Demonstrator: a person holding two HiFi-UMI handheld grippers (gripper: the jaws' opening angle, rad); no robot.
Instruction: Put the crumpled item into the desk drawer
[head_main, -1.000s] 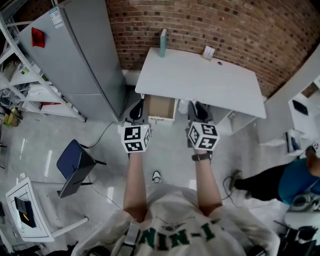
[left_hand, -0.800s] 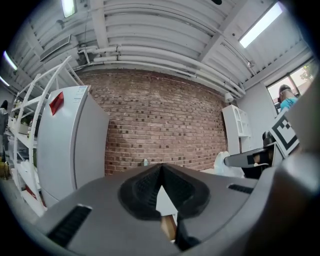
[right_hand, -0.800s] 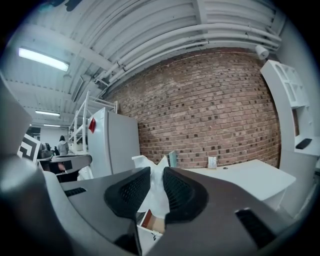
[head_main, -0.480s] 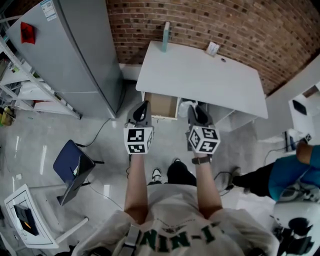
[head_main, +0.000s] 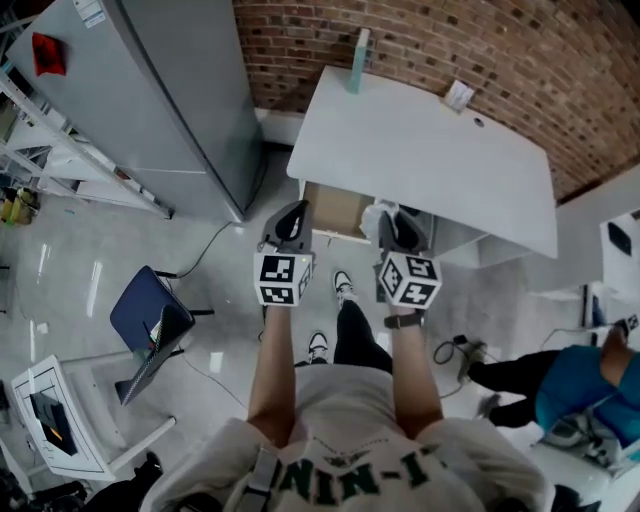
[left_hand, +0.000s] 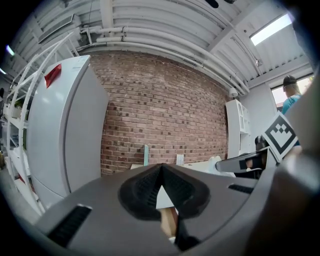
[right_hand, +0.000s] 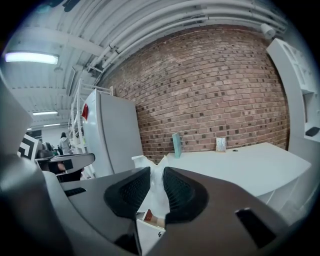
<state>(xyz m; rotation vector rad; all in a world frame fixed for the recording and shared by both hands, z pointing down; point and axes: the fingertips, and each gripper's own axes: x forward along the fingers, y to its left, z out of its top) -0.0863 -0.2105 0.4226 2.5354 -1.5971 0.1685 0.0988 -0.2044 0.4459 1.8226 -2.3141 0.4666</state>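
A white desk (head_main: 430, 160) stands against the brick wall, and its wooden drawer (head_main: 330, 210) is pulled open under the left end. My right gripper (head_main: 395, 222) hovers just right of the drawer, shut on a crumpled white item (head_main: 376, 212). In the right gripper view the crumpled item (right_hand: 152, 167) sticks up between the pads of the right gripper (right_hand: 156, 176). My left gripper (head_main: 291, 218) hangs at the drawer's left front corner. Its jaws meet at the tips in the left gripper view (left_hand: 161, 170) with nothing between them. Part of the drawer (left_hand: 169, 221) shows below them.
A tall grey fridge (head_main: 170, 90) stands left of the desk. A blue chair (head_main: 148, 320) sits on the floor at left. On the desk's back edge are a teal bottle (head_main: 357, 48) and a small card (head_main: 459, 95). A person in teal (head_main: 585, 375) is at right.
The view has moved forward and the desk and open drawer have come closer. Both grippers now reach the drawer's front, the right one still closed on the crumpled item.
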